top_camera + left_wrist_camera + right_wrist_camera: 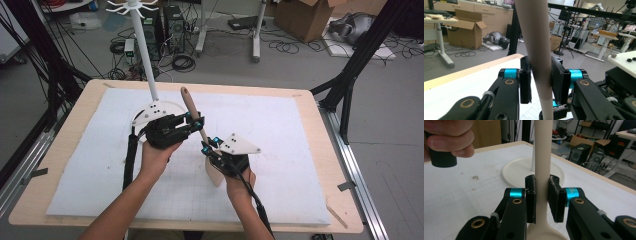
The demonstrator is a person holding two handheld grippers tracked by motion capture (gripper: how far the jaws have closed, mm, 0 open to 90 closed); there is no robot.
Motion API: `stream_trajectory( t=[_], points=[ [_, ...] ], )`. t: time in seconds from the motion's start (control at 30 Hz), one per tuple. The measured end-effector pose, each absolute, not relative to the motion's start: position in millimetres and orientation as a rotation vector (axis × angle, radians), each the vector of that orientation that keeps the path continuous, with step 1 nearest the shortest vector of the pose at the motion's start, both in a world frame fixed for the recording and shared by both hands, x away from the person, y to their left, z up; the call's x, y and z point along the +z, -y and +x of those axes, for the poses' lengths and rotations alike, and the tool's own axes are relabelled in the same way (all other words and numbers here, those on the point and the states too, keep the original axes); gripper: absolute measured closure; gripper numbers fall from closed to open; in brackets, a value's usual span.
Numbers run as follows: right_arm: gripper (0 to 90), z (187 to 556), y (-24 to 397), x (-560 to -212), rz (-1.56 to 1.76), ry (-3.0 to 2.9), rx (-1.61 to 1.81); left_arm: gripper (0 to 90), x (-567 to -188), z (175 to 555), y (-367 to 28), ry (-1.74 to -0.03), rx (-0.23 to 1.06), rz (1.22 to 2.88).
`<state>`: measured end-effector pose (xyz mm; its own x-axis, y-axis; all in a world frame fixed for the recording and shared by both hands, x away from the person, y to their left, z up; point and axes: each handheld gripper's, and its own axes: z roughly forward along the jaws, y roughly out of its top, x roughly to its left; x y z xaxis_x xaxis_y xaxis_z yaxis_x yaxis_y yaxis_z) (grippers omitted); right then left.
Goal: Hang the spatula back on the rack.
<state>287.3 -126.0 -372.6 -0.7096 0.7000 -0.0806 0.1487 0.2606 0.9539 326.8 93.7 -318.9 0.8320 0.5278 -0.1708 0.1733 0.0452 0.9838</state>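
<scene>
Gripping the spoon (196, 121) at once: left gripper (198, 123) clamps its upper handle, right gripper (206, 148) the neck above the bowl; spoon held aloft just beside the stand (150, 75); hanging, presumably, not yet done.

table (65, 150): wooden, white mat (290, 130) over it | floor behind: cardboard box (305, 17) upper right, tangled cables (182, 62) upper centre | black frame legs (350, 75) at right
</scene>
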Motion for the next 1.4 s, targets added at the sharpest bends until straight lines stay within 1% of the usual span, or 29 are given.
stream_trajectory(
  t=[0.23, 0.57, 0.6, 0.67, 0.73, 0.97, 1.13, 1.2, 1.23, 1.4],
  points=[
    [77.1, 287, 128, -371, 0.744, -2.042, 1.52, 74.0, -312, 325, -92, -0.532, 0.258, 1.53],
    [76.1, 287, 135, -367, 0.688, -2.052, 1.598, 74.7, -301, 323, -92, -0.439, 0.237, 1.574],
    [75.5, 288, 136, -367, 0.671, -2.059, 1.607, 74.7, -301, 323, -92, -0.43, 0.233, 1.577],
    [69.6, 288, 139, -365, 0.641, -2.066, 1.652, 74.8, -302, 324, -93, -0.405, 0.219, 1.594],
    [67.2, 289, 144, -363, 0.595, -2.064, 1.678, 74.8, -302, 325, -95, -0.381, 0.201, 1.604],
    [65.0, 295, 152, -361, 0.441, -2.158, 1.77, 75.0, -301, 323, -96, -0.294, 0.131, 1.625],
    [66.1, 299, 154, -362, 0.345, -2.208, 1.858, 74.9, -300, 323, -98, -0.235, 0.077, 1.608],
    [71.3, 300, 154, -363, 0.307, -2.238, 1.887, 74.9, -300, 322, -98, -0.217, 0.07, 1.614],
    [75.5, 300, 154, -363, 0.302, -2.233, 1.878, 74.9, -300, 322, -98, -0.21, 0.067, 1.616],
    [77.8, 298, 153, -364, 0.394, -2.228, 1.868, 74.5, -302, 320, -97, -0.235, 0.122, 1.622]
  ],
)
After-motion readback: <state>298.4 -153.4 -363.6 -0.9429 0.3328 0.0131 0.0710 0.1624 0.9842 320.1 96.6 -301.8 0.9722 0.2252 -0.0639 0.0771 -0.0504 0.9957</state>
